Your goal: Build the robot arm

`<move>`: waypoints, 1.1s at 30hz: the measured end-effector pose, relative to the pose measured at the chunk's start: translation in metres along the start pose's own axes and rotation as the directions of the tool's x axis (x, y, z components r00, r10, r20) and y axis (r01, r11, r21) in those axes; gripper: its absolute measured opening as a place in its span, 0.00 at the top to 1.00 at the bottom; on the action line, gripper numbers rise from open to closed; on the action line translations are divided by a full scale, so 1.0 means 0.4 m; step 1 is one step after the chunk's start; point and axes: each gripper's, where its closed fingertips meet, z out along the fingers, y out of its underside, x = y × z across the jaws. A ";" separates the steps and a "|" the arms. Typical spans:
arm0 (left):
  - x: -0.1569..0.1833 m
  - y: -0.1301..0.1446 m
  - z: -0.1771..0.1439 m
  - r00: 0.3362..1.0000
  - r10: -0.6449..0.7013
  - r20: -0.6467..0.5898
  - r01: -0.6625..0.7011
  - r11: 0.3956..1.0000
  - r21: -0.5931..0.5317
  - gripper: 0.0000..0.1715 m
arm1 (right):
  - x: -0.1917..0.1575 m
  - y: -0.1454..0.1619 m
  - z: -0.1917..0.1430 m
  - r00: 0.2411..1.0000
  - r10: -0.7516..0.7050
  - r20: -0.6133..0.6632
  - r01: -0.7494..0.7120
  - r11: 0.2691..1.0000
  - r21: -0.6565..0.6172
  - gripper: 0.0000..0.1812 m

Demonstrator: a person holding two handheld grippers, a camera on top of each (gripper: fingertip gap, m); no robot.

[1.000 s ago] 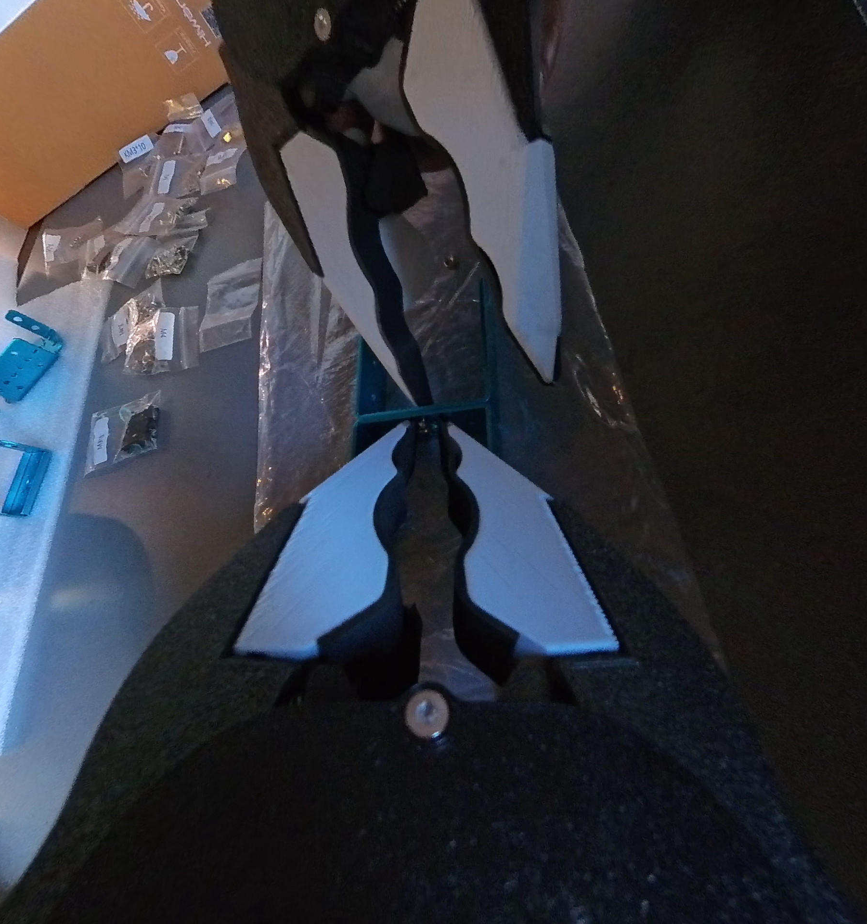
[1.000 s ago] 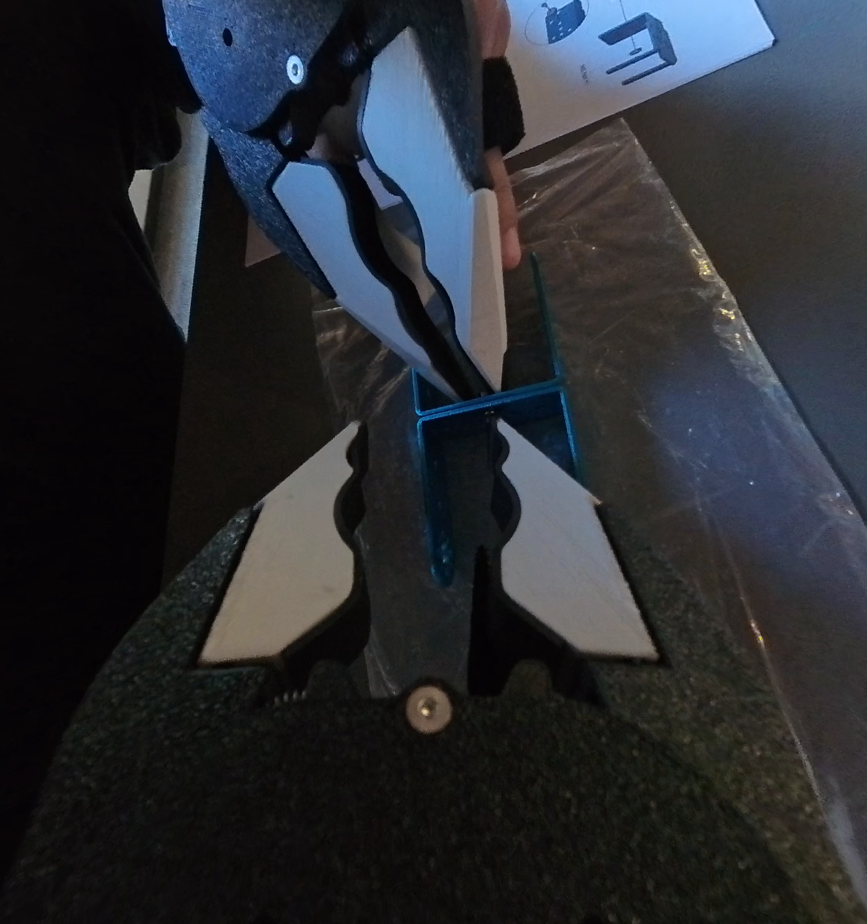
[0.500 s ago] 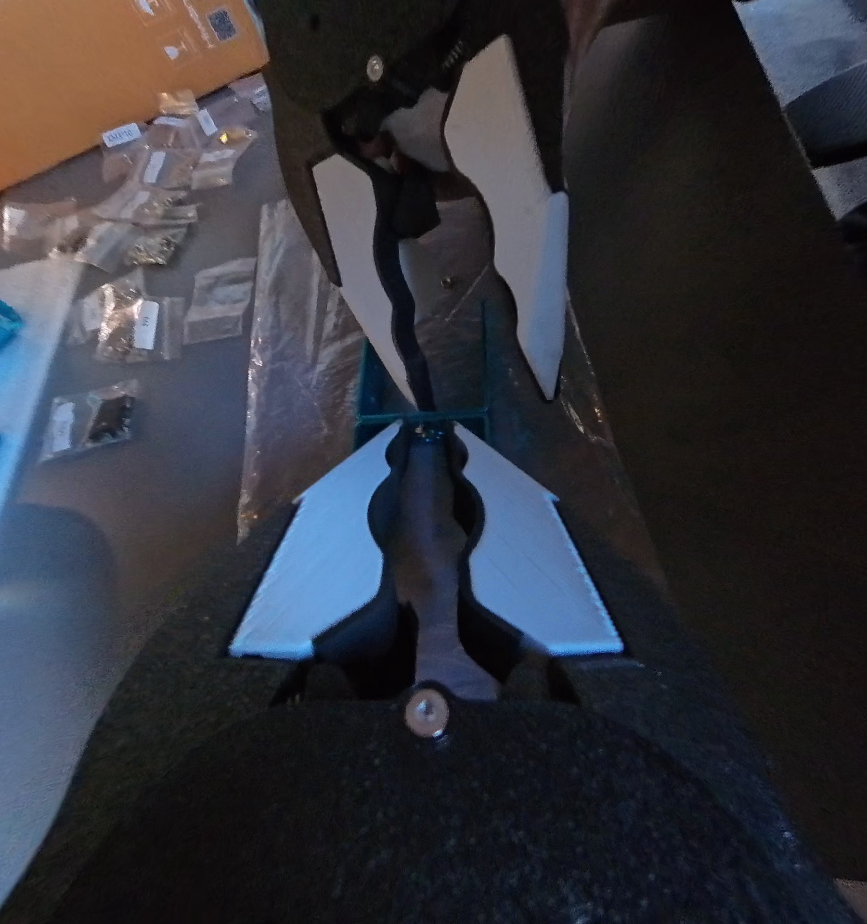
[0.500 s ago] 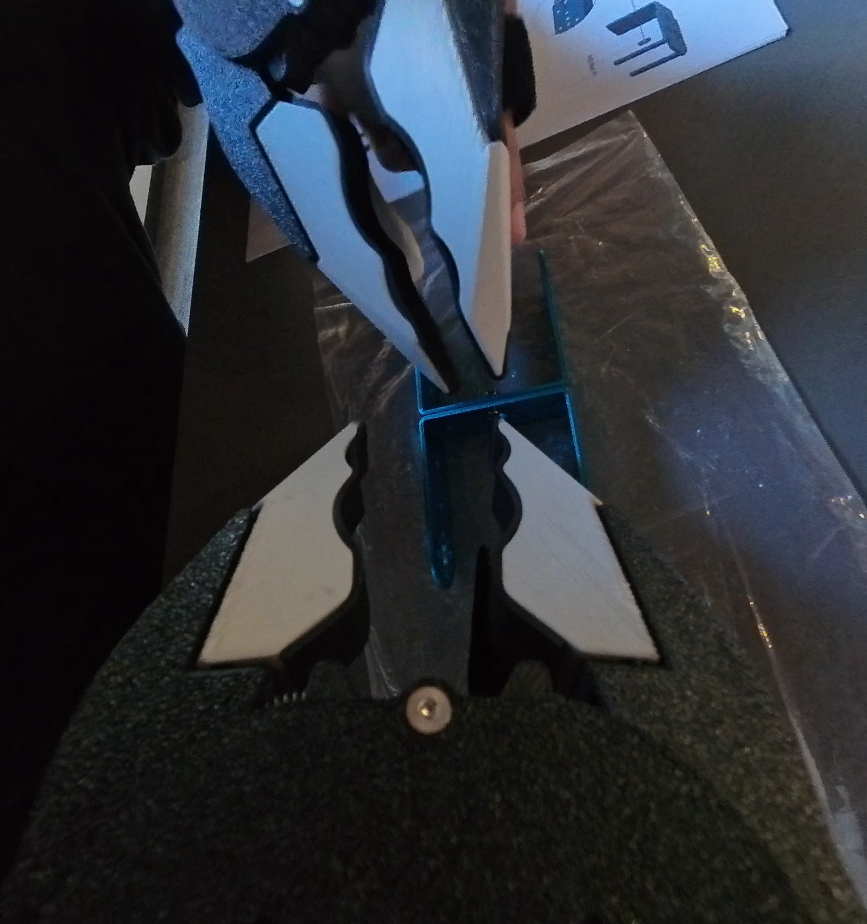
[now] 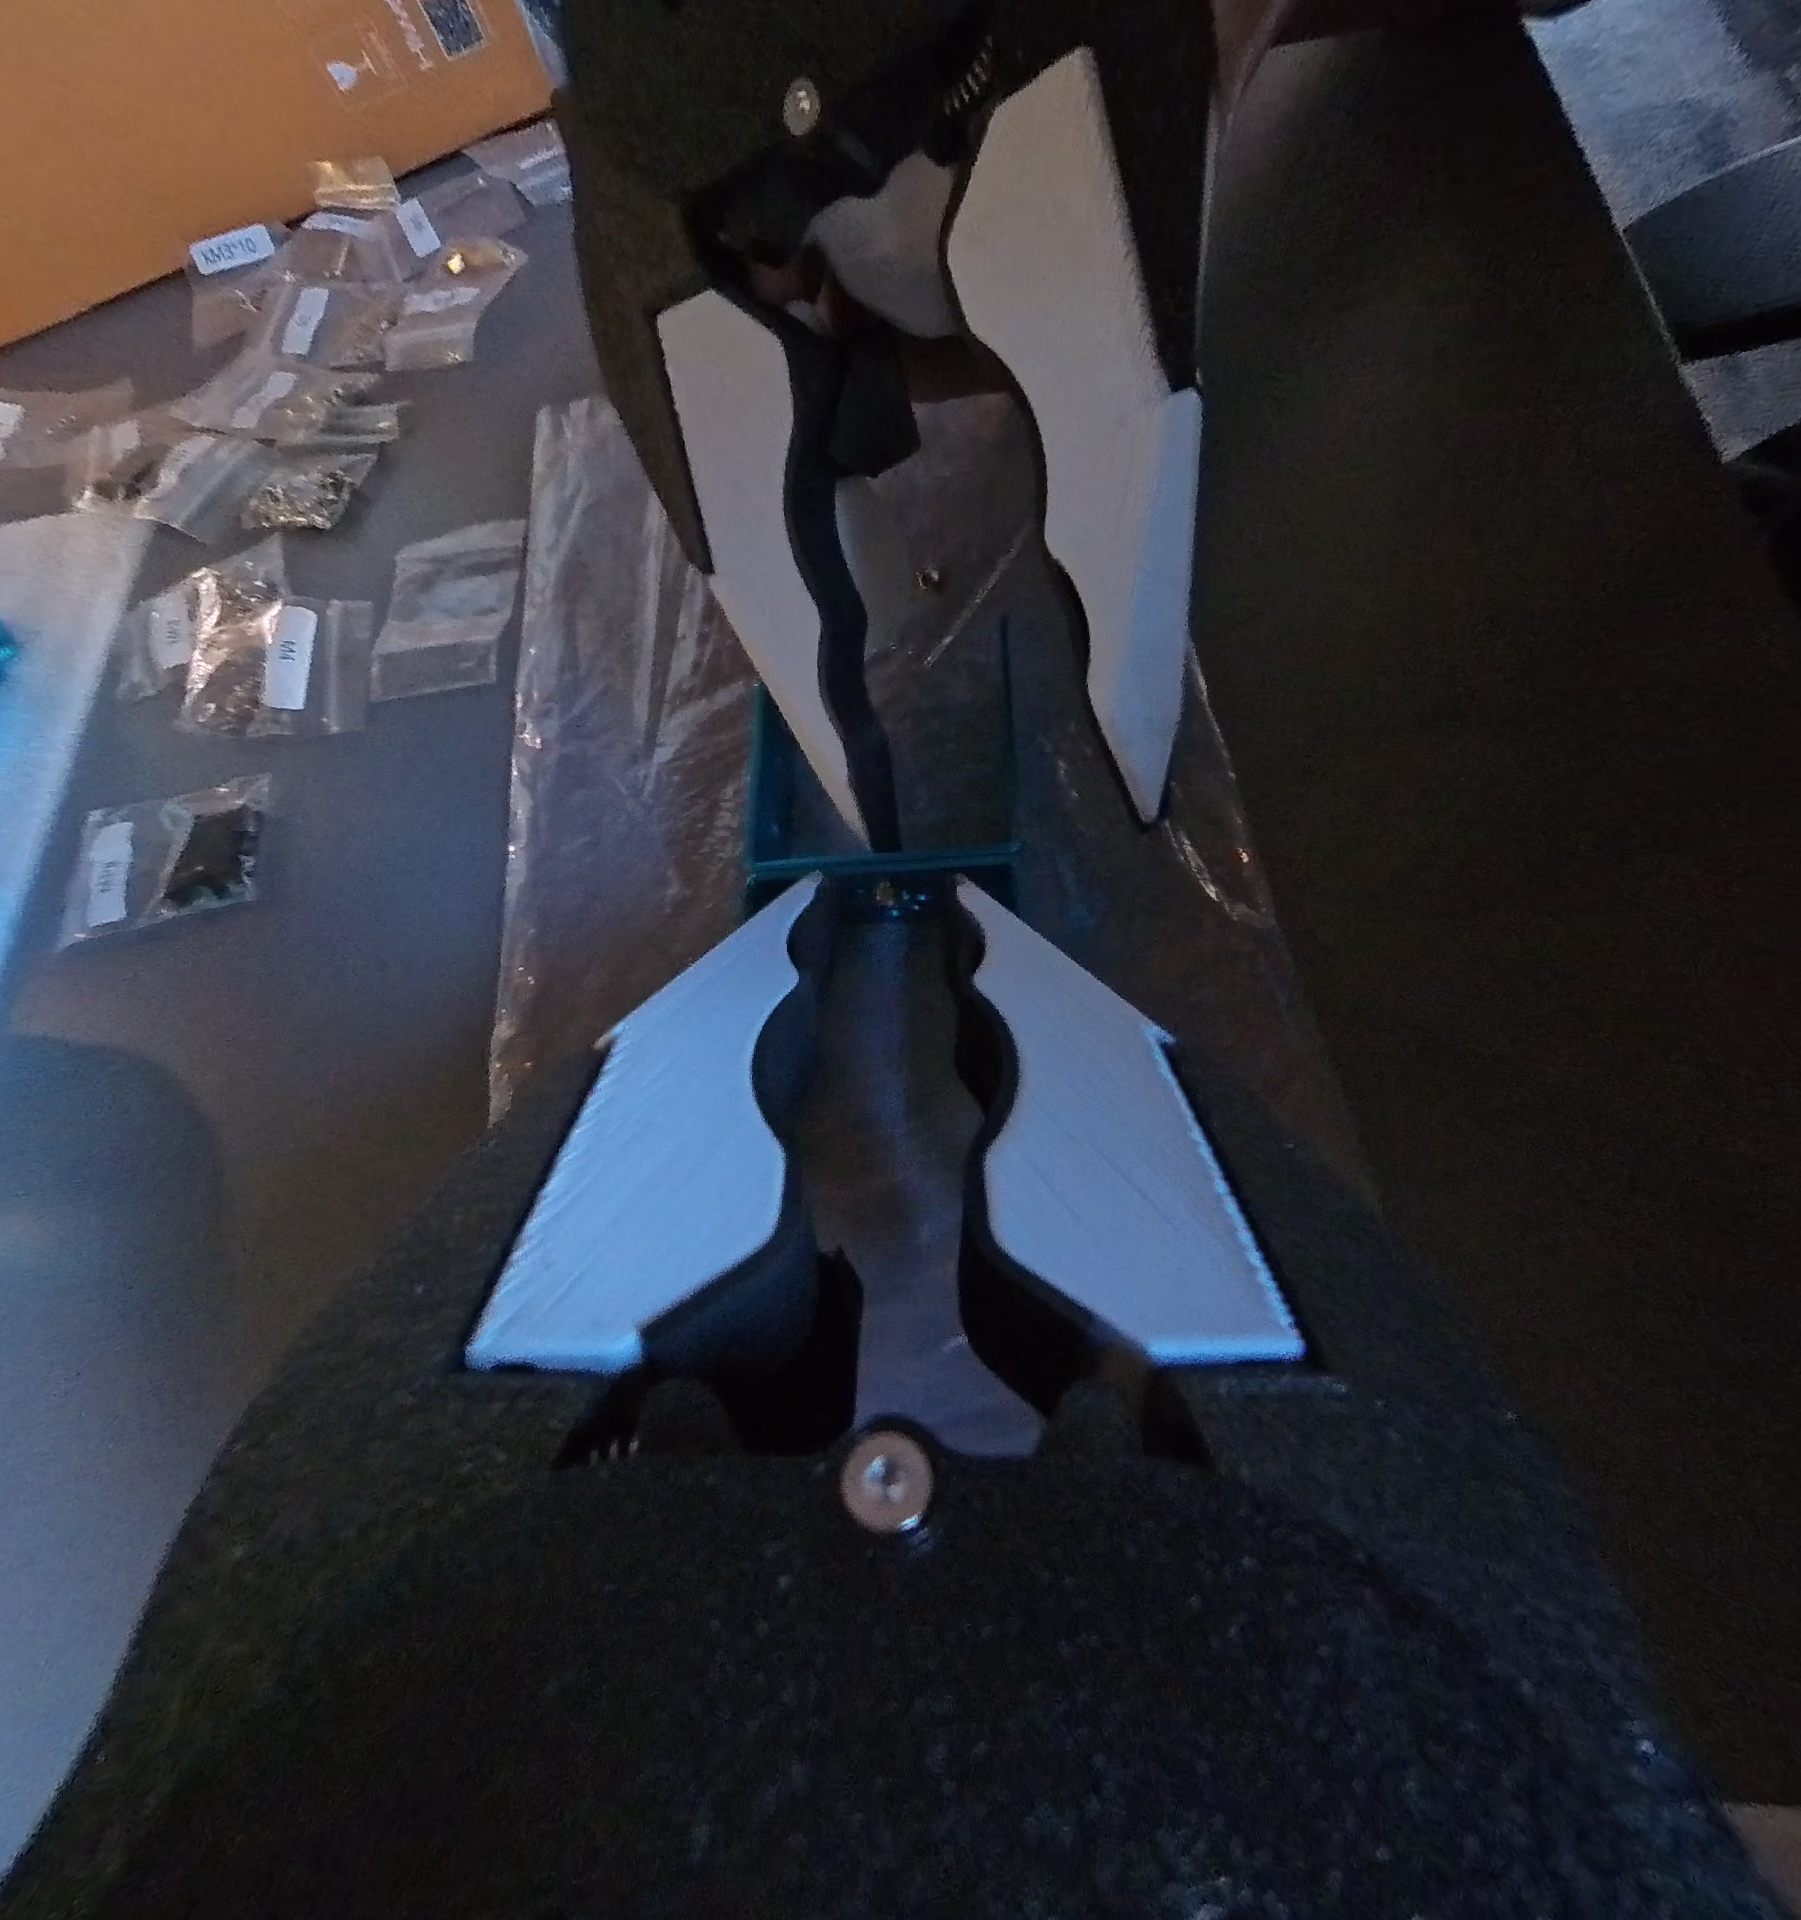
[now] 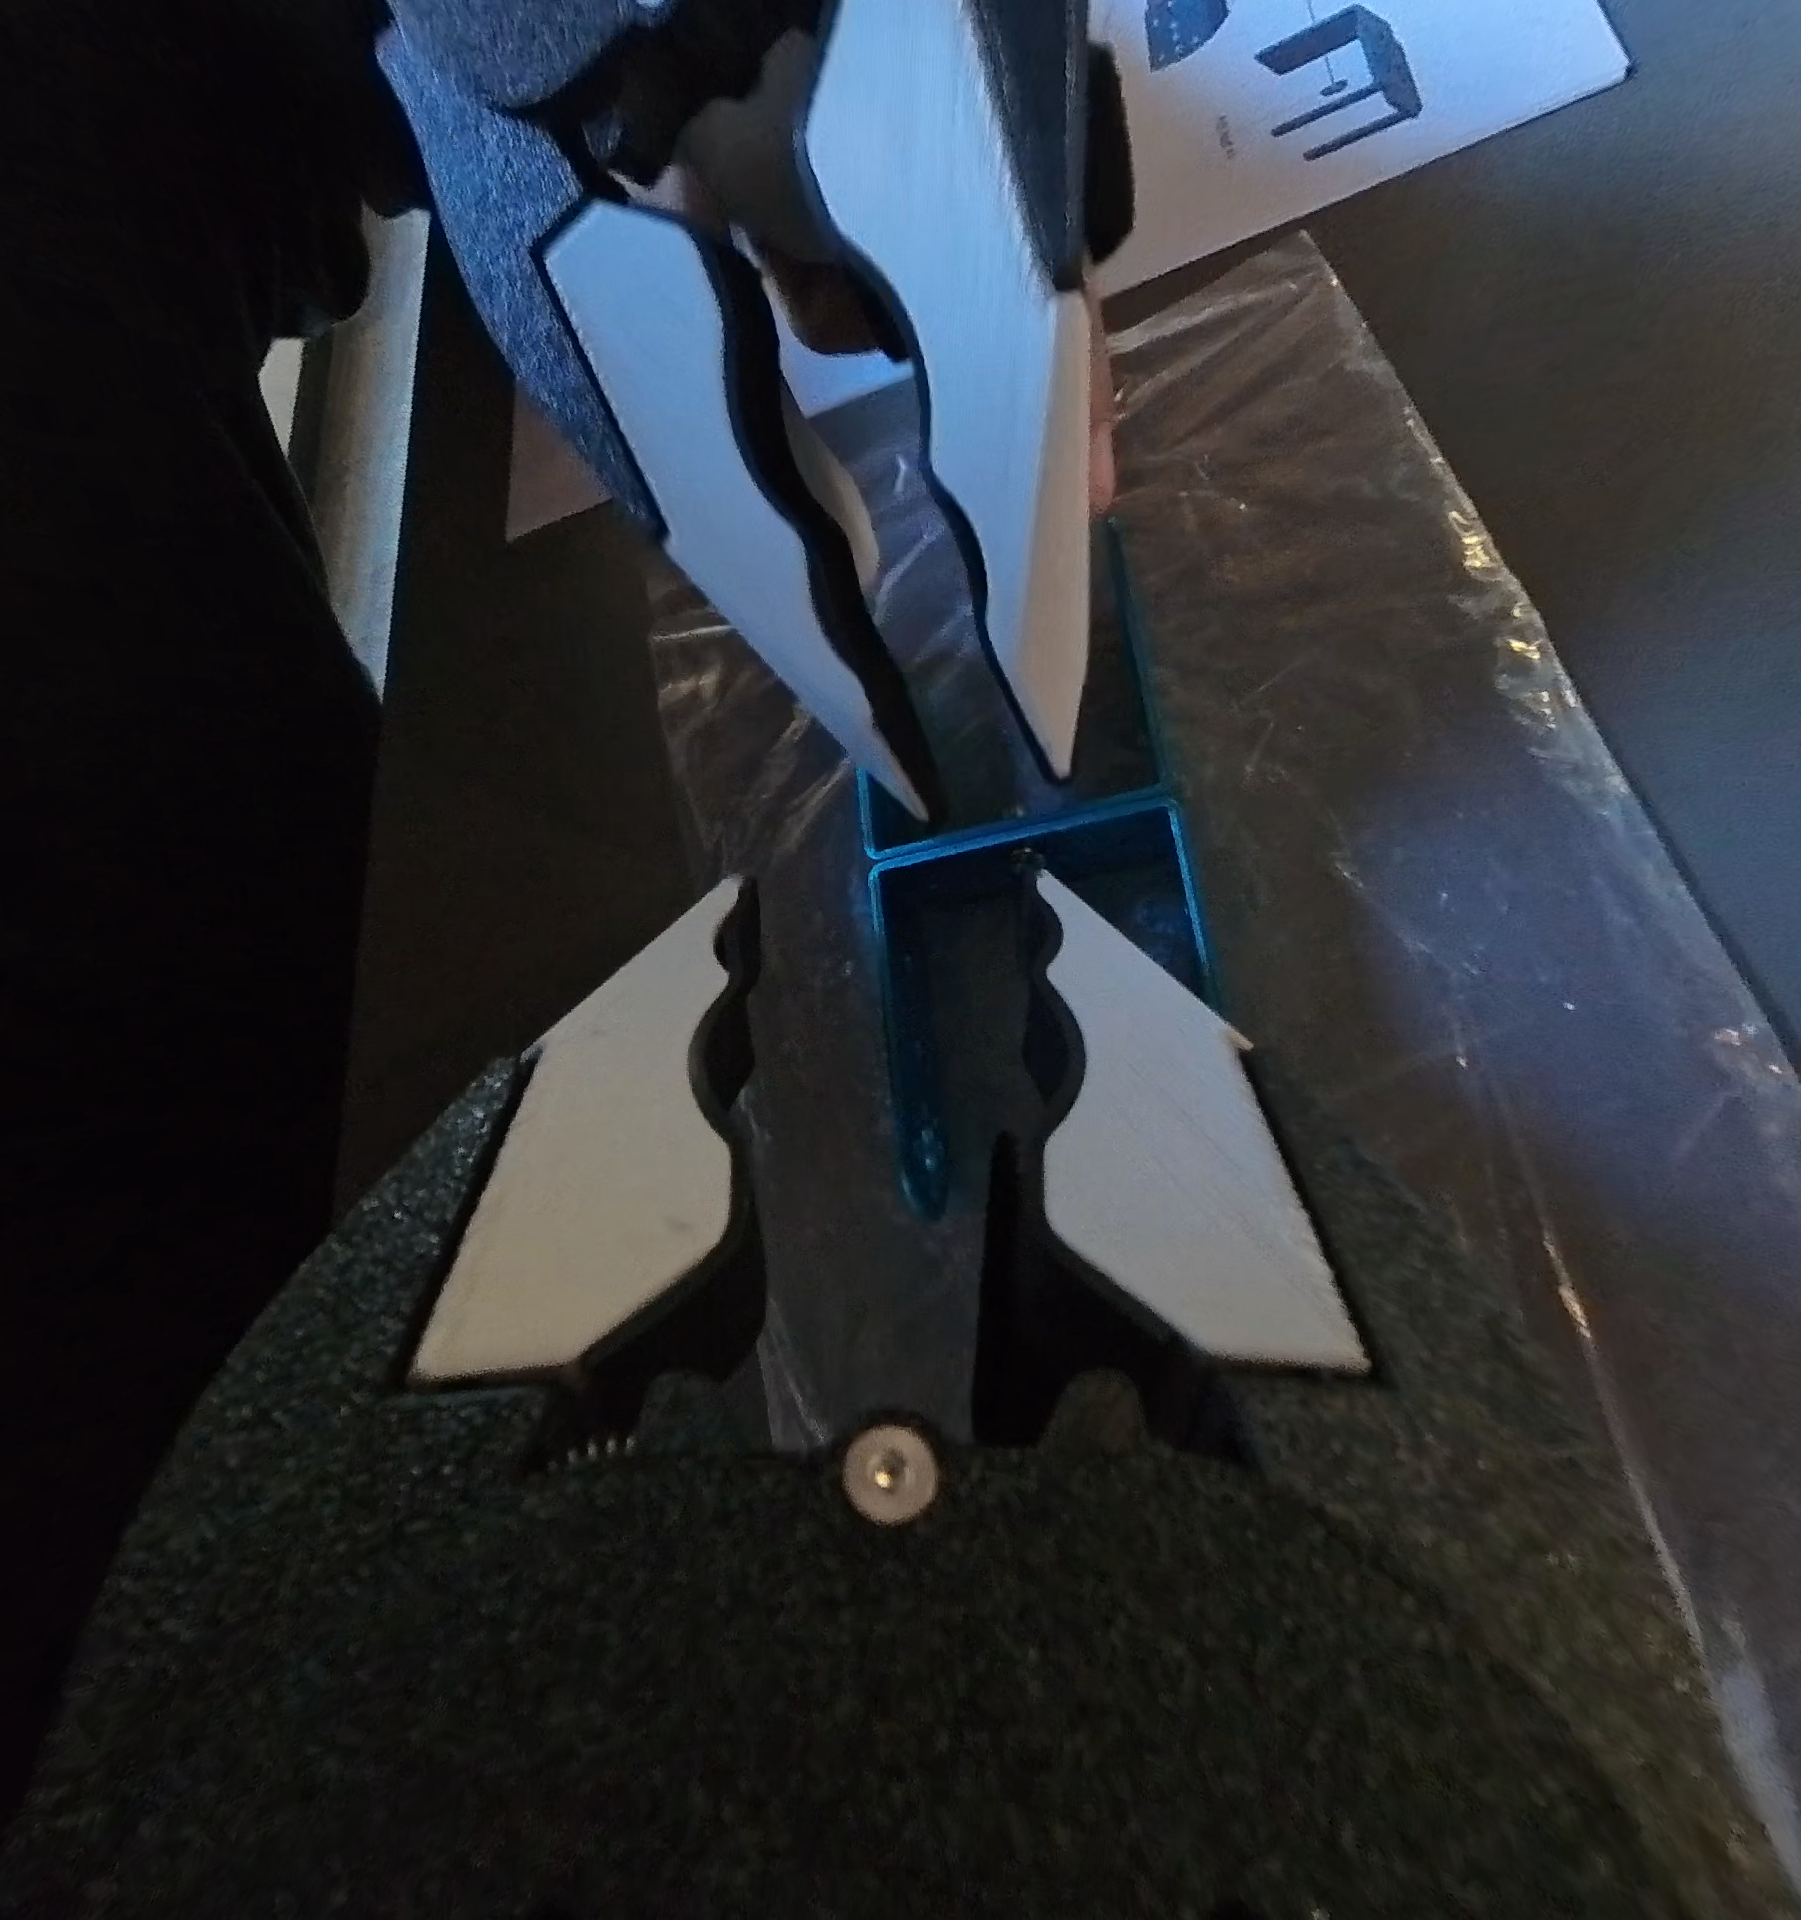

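Two blue metal U-brackets stand back to back on a clear plastic sheet (image 6: 1395, 727). The near bracket (image 6: 901, 1039) has its side wall between the fingers of my right gripper (image 6: 891, 876), which is open; its right fingertip (image 6: 1057, 914) rests at a small screw on the cross wall. My left gripper (image 5: 893, 883) is open a narrow gap, its tips against the brackets' cross wall (image 5: 771, 800) around a small brass fastener (image 5: 885, 894). Each gripper shows facing the other: the right gripper (image 5: 1005, 826) and the left gripper (image 6: 987, 792).
Several small bags of hardware (image 5: 252, 665) lie left of the plastic sheet (image 5: 605, 675), with an orange box (image 5: 148, 135) behind. White foam (image 5: 34, 665) holds blue parts. A loose brass screw (image 5: 927, 575) lies on the sheet. A white instruction sheet (image 6: 1291, 125) lies far right. The tips of both grippers are at nearly the same place.
My left gripper's fingers have parted a little at the bracket wall. The left wrist view has swung slightly to the right. The right gripper and the brackets have stayed put.
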 end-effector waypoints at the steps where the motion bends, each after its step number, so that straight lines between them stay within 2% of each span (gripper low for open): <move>1: 0.001 -0.001 -0.003 1.000 -0.015 -0.010 0.015 1.000 0.002 0.89 | 0.002 0.001 -0.004 1.000 -0.003 -0.007 0.003 1.000 -0.004 0.73; 3: -0.001 -0.001 -0.009 0.999 -0.044 -0.020 0.044 0.999 0.012 0.89 | 0.005 -0.007 -0.018 1.000 -0.006 -0.015 0.007 1.000 0.012 0.73; 8: -0.011 0.020 -0.038 0.995 -0.094 -0.047 0.095 0.995 0.027 0.70 | 0.002 -0.017 -0.037 0.999 -0.026 -0.022 0.026 0.999 0.031 0.72; 12: -0.016 0.041 -0.056 0.984 -0.161 -0.077 0.162 0.987 0.008 0.63 | 0.000 -0.018 -0.063 0.997 -0.067 -0.038 0.068 0.997 0.024 0.74; 16: -0.006 0.046 -0.068 0.983 -0.155 -0.094 0.154 0.988 -0.010 0.63 | -0.014 -0.009 -0.037 0.999 -0.044 0.010 0.044 0.999 0.010 0.73; 18: 0.008 0.053 -0.067 0.981 -0.160 -0.114 0.158 0.987 -0.026 0.62 | -0.011 -0.004 -0.024 0.998 -0.062 -0.017 0.062 0.998 -0.013 0.72; 21: 0.014 0.074 -0.061 0.988 -0.131 -0.086 0.127 0.990 -0.060 0.61 | -0.010 -0.008 -0.014 0.995 -0.086 -0.044 0.085 0.996 -0.019 0.72; 27: 0.007 0.068 -0.055 0.992 -0.119 -0.047 0.116 0.992 -0.058 0.63 | -0.013 -0.018 -0.011 0.996 -0.080 -0.046 0.079 0.997 -0.014 0.71; 30: -0.013 0.041 -0.071 0.989 -0.150 -0.005 0.150 0.989 -0.010 0.63 | -0.005 -0.028 -0.046 0.993 -0.097 -0.066 0.098 0.995 0.004 0.71; 33: -0.025 -0.015 -0.115 0.963 -0.257 0.087 0.250 0.965 0.081 0.63 | 0.022 -0.043 -0.110 0.990 -0.130 -0.059 0.130 0.992 -0.003 0.74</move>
